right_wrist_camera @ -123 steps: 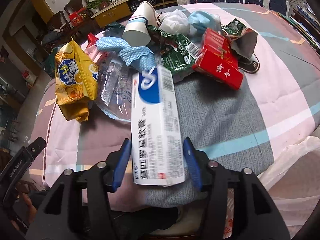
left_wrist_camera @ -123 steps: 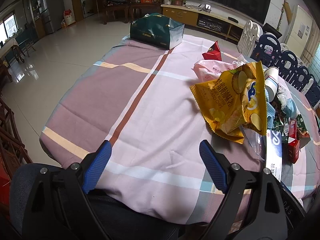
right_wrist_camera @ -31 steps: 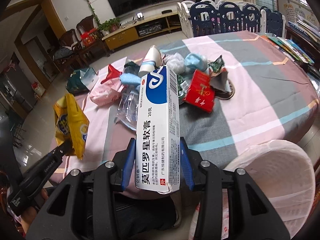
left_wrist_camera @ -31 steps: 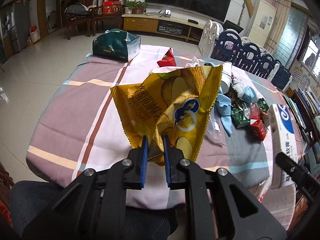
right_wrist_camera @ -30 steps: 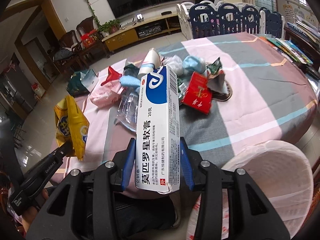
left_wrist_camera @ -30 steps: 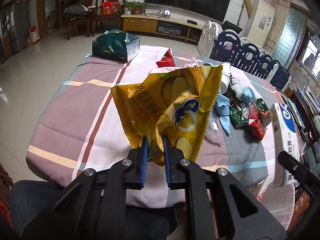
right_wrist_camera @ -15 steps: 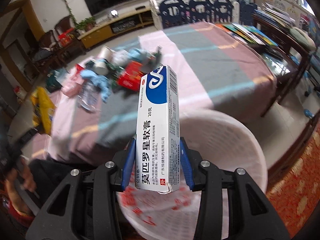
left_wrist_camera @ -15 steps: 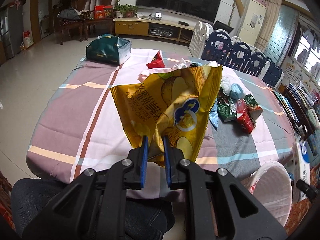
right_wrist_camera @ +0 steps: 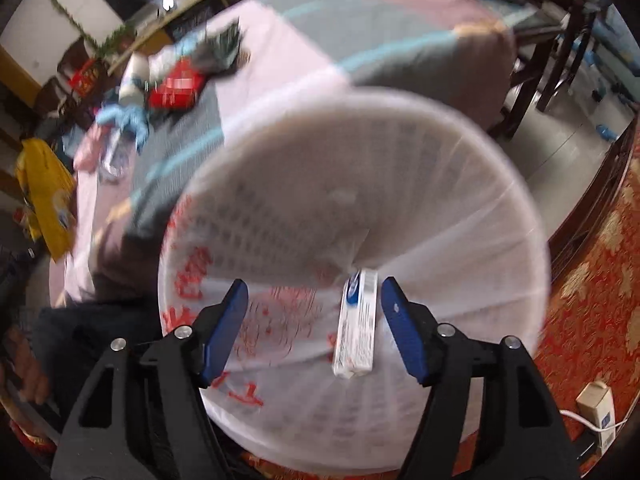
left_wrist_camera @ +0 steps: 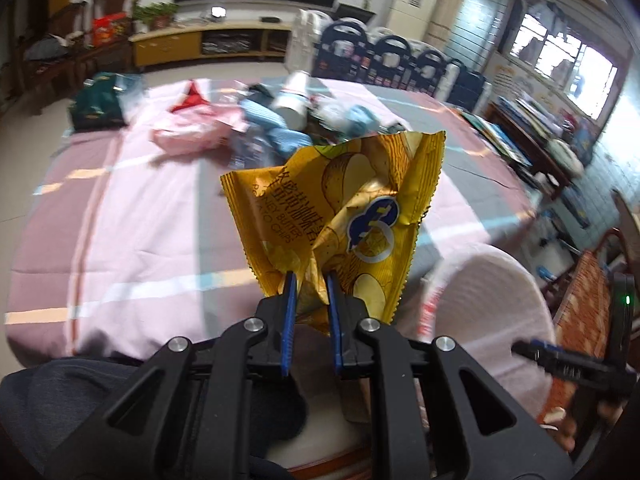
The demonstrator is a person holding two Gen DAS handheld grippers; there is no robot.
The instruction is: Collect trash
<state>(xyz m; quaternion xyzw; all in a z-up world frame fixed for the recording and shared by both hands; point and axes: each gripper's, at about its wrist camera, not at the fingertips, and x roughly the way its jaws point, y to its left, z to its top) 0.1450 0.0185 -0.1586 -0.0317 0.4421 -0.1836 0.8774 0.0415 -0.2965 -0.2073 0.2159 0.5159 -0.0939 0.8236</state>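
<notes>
My left tool (left_wrist_camera: 310, 280) was clenched on the lower edge of the yellow potato chip bag (left_wrist_camera: 344, 216), which stood up crumpled between the blue pads (left_wrist_camera: 289, 312) and hid much of the view ahead. Just right of it and lower sat the white-lined trash bin (left_wrist_camera: 492, 300), beside the near edge of the worktop (left_wrist_camera: 132, 240) with its pink and grey striped cloth. Farther back on that cloth lay the remaining litter: a pink wrapper (left_wrist_camera: 188, 136), a blue cloth (left_wrist_camera: 276, 128), a white paper cup (left_wrist_camera: 294, 98) on its side, a red packet (left_wrist_camera: 192, 100) and a dark green box (left_wrist_camera: 100, 104) at the far left edge.

My right tool (right_wrist_camera: 314, 296) was released, jaws spread wide, directly over the bin's (right_wrist_camera: 500, 184) mouth. Between the blue fingers (right_wrist_camera: 400, 332), touching neither, the white and blue ointment box (right_wrist_camera: 357, 324) hung inside the liner, long axis pointing down into the bin; I could not tell whether it had touched the bottom. The liner carried red printing (right_wrist_camera: 188, 280) on its near left wall. Beyond the rim the worktop (right_wrist_camera: 392, 20) stretched away, with a red carton (right_wrist_camera: 176, 88) and the blue cloth (right_wrist_camera: 124, 118) blurred on it, and the chip bag (right_wrist_camera: 44, 196) showed at the far left. A small white carton (right_wrist_camera: 598, 408) stood on the red patterned carpet (right_wrist_camera: 600, 280) to the right.
</notes>
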